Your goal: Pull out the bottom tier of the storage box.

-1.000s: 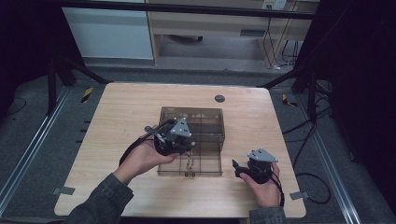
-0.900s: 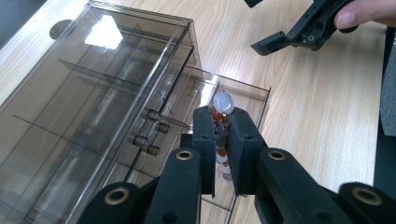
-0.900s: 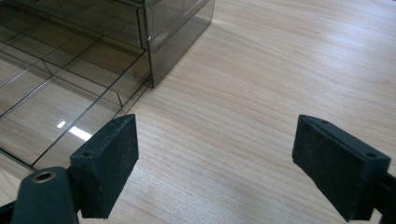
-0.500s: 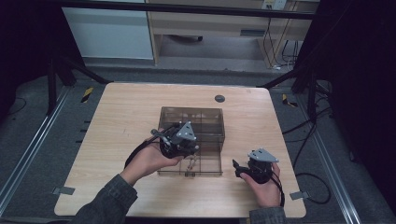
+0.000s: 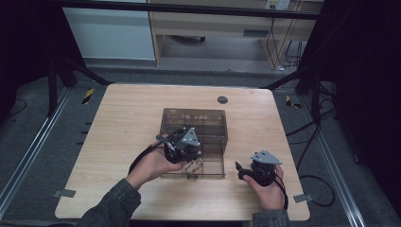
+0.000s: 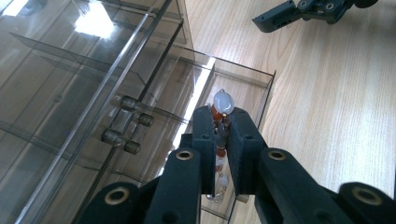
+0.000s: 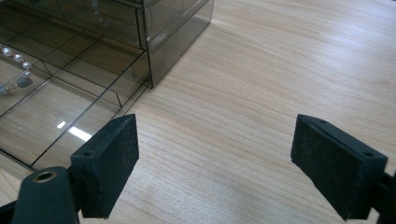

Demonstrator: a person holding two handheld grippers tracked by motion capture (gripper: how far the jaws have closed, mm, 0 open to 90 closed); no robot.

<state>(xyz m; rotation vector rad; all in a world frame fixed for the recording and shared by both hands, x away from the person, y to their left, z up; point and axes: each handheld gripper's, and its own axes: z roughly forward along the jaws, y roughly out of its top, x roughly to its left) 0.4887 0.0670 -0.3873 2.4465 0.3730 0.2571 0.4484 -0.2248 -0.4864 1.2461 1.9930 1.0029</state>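
L gripper (image 5: 185, 150) is over the pulled-out drawer (image 5: 215, 166) of the clear smoky plastic box (image 5: 193, 124), mid-table. In the left gripper view its jaws are clamped tight on a beaded string (image 6: 221, 108), prob. a bracelet or necklace: orange-brown beads w/ one pale, glossy oval bead poking out above the pads, more beads hanging below. Step in hand looks like lowering the string into a drawer compartment. Next move: bring the tip down inside the thin dividers, then ease the jaws apart so the string drops w/o snagging on a wall. The drawer is see-through and hard-edged, w/ small dark knobs (image 6: 125, 136) on the front. A pearl strand (image 7: 16, 59) already lies in another compartment. Table (image 5: 118, 118) is light wood, visible grain, rounded corners. R gripper (image 5: 243, 169) rests on the table just beside the drawer, to its right, jaws spread wide, nothing between the rough black foam pads (image 7: 108, 161).
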